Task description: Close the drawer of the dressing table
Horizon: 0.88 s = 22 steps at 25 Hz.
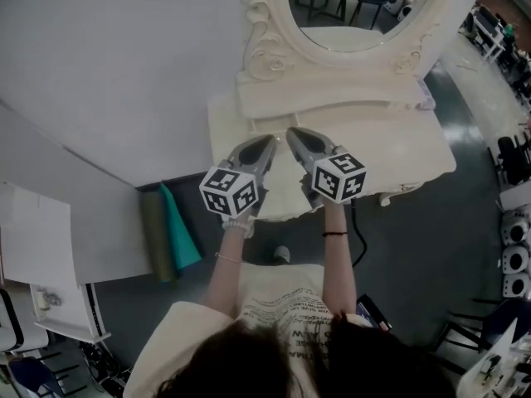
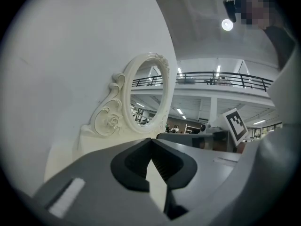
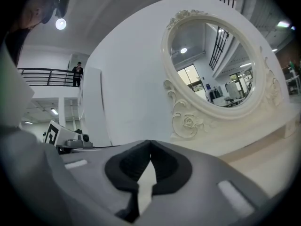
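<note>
The cream dressing table (image 1: 402, 152) stands against a white wall, with its oval mirror (image 1: 358, 11) at the back. Both grippers hover side by side over the front of the tabletop and point toward the mirror. My left gripper (image 1: 270, 143) is shut, its tips touching with nothing between them (image 2: 150, 140). My right gripper (image 1: 292, 133) is shut too and equally empty (image 3: 150, 142). The carved mirror frame (image 2: 110, 121) fills the left gripper view, and the mirror (image 3: 216, 65) fills the right gripper view. From above, the tabletop and the grippers hide the drawer front.
A rolled green and teal mat (image 1: 170, 232) lies on the floor left of the table. A black cable (image 1: 359, 237) hangs down by the table's front right. White boards (image 1: 46, 247) lean at the far left. Chairs and equipment (image 1: 510, 222) crowd the right side.
</note>
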Available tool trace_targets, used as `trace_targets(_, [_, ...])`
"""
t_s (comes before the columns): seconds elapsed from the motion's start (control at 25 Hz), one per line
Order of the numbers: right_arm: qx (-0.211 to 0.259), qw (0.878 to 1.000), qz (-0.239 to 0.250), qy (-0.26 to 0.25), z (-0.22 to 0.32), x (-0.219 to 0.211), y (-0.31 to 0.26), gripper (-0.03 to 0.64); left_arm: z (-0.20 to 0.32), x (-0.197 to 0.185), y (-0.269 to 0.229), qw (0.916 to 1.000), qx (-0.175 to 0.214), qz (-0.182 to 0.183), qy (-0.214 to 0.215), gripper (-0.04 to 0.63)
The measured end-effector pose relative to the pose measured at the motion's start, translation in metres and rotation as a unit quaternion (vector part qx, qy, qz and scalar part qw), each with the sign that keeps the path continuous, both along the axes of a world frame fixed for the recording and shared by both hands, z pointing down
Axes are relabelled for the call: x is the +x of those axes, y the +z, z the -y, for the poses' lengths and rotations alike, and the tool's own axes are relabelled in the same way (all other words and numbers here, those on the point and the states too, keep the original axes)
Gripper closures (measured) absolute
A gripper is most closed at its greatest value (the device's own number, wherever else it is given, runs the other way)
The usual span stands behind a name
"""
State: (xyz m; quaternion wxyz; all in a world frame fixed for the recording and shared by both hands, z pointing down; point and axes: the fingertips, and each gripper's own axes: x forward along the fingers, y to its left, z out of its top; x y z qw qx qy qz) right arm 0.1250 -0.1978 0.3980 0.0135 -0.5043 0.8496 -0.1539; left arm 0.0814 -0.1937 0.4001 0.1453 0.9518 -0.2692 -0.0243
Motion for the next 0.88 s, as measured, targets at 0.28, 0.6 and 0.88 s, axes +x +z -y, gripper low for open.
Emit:
trace_targets(0.28, [-0.022,0.999,0.009,-0.023,0.001,0.001,0.018,0.614,-0.008,-0.005,0.023,0.9990,-0.024,0.017,-0.034,0.591])
trace_targets(0.6, [-0.044,0.998,0.008,-0.045,0.008,-0.012,0.036,0.614,-0.002,-0.016,0.043,0.9974,-0.047,0.027,-0.047,0.591])
trace_targets(0.88, [-0.081,0.996,0.002,-0.037,0.017,-0.015,0.060,0.614,0.006,-0.016,0.055,0.9969,-0.063,0.035,-0.033,0.591])
